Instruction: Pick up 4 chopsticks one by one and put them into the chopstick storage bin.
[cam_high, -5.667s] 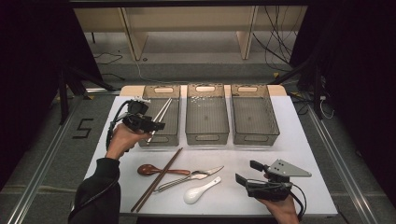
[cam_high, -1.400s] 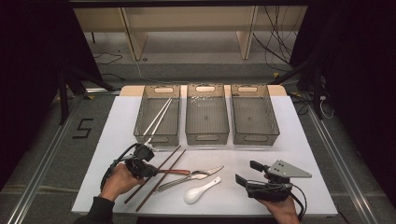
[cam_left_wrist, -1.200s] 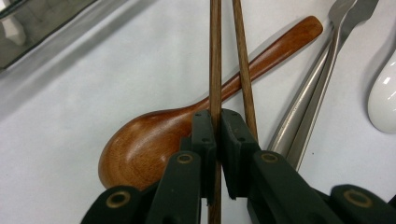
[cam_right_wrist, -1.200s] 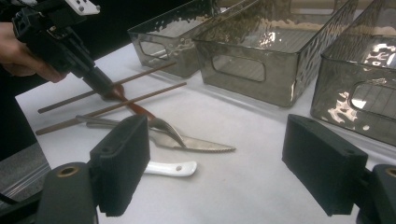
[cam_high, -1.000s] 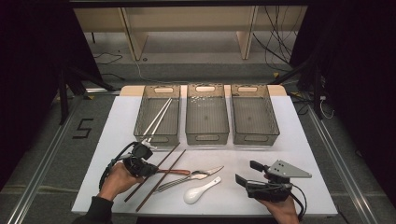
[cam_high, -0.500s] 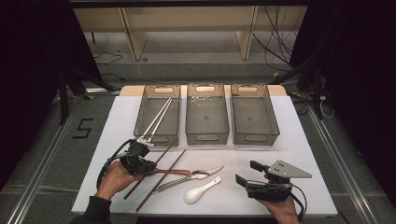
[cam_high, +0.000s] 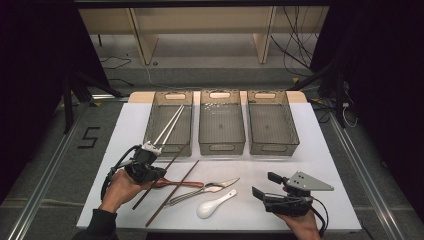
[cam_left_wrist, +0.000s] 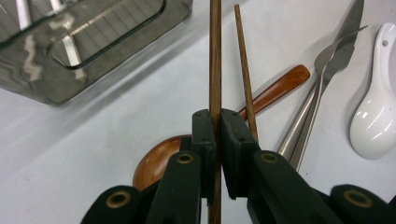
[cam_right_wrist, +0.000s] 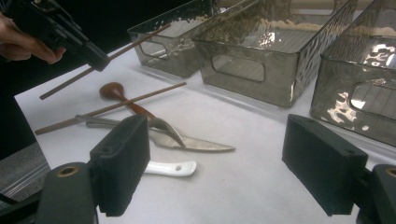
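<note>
Left gripper (cam_left_wrist: 217, 140) pinches 1 slim, straight, brown wooden chopstick (cam_left_wrist: 215, 56).

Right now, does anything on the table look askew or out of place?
Nothing damaged or spilled. The loose chopstick lies slanted across the wooden spoon, and the fork and knife overlap. The left gripper is clamped on the other chopstick.

Three grey bins (cam_high: 221, 121) sit in a row; the left one holds what look like pale chopsticks (cam_high: 168, 125). Nearer: wooden spoon (cam_high: 178, 183), fork (cam_high: 192, 195), knife (cam_high: 223, 184), white spoon (cam_high: 214, 204).
</note>
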